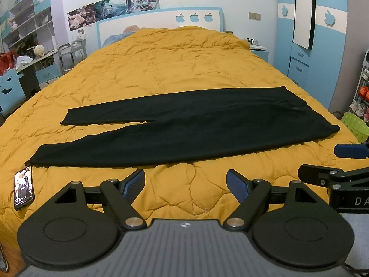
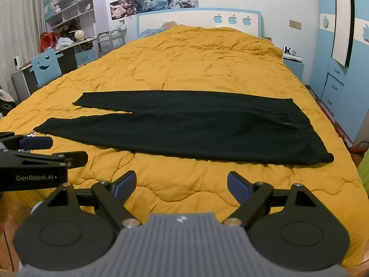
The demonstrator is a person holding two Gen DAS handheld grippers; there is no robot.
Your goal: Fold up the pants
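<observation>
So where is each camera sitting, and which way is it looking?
Left wrist view: sits on the left hand-held gripper at the foot of the bed, looking up the yellow quilt over the black pants; its own open fingers show, and the right hand-held gripper pokes in.
Right wrist view: sits on the right gripper, a bit further right, facing the same way; its open fingers show.
Both share the pants, quilt and headboard.
</observation>
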